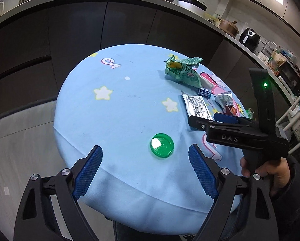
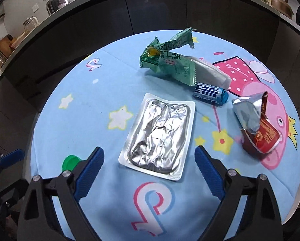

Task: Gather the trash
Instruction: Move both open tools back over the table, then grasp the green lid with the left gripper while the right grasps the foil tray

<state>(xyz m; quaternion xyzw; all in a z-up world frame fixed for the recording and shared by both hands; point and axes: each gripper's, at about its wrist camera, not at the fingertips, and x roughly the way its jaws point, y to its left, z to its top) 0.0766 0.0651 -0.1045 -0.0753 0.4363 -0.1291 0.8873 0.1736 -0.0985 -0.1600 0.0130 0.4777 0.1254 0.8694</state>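
A round table under a light blue cartoon cloth holds the trash. A green plastic lid lies flat just ahead of my left gripper, which is open and empty. In the right wrist view my right gripper is open above the near end of a flat silver foil pack, a finger on either side, not touching it. Farther back lie a crumpled green wrapper, a white paper wad, a small blue-white wrapper and a torn silver-red packet. The right gripper also shows in the left view.
Dark cabinets under a curved counter with pots and an air fryer ring the far side of the table. A white wire rack stands at the right. A hand holds the right gripper's handle. Grey floor lies left.
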